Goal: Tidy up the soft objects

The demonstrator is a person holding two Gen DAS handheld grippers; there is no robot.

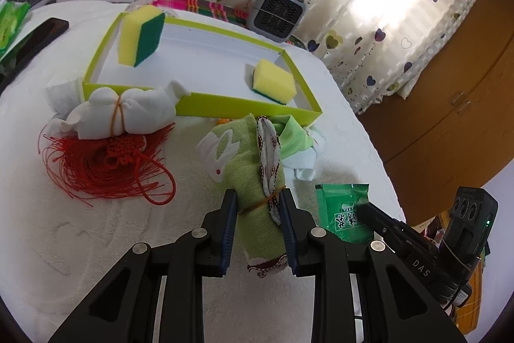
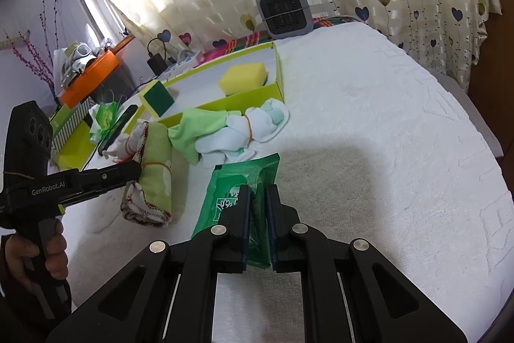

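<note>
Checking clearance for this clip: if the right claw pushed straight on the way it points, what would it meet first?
The right claw, shut on the green packet, would likely first meet the bundle of white and mint cloths just beyond the packet's far edge, short of the green tray. Depth is uncertain.

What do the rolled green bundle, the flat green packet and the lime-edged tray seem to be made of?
The rolled green bundle looks like matte woven cloth: its weave shows and an elastic band dents it. The flat green packet, pinched in the right tool, looks like thin glossy plastic film: it shines and creases. The lime-edged tray seems to be smooth cardboard, judging by its thin, straight walls.
</note>
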